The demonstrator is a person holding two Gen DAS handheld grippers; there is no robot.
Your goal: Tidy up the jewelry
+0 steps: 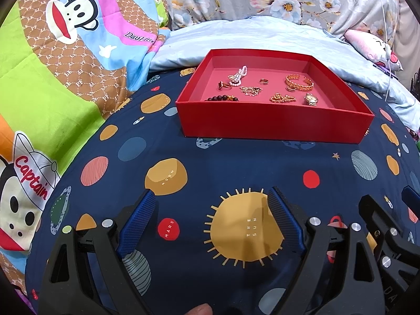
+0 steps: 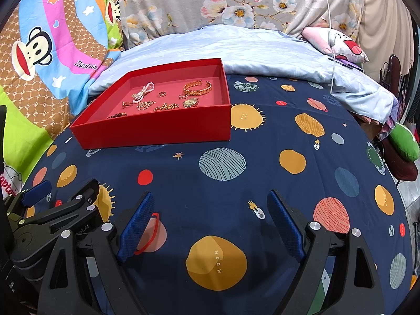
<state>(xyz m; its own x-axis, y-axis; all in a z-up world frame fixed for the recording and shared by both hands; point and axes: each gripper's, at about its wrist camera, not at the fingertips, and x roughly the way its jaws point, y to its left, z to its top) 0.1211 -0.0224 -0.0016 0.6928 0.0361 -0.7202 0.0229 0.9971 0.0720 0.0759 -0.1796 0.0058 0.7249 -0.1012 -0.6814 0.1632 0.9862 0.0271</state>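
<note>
Jewelry (image 1: 262, 89) scattered flat in red box (image 1: 275, 126), pearl bracelet (image 1: 240, 74) lying diagonally, both jaws open, empty.

Both wrist cams look down-fwd over the bedsheet (image 1: 183, 136), sharing the red box (image 1: 273, 126) ahead.

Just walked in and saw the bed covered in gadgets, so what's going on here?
A person is holding two grippers over a planet-print bedsheet, about to sort jewelry. The left gripper and right gripper both stand open and empty, short of a red box. All the jewelry lies loose inside it: a gold bangle, a watch, a pearl bracelet, a dark bead bracelet, chains and rings. Nothing has been picked up yet.
</note>
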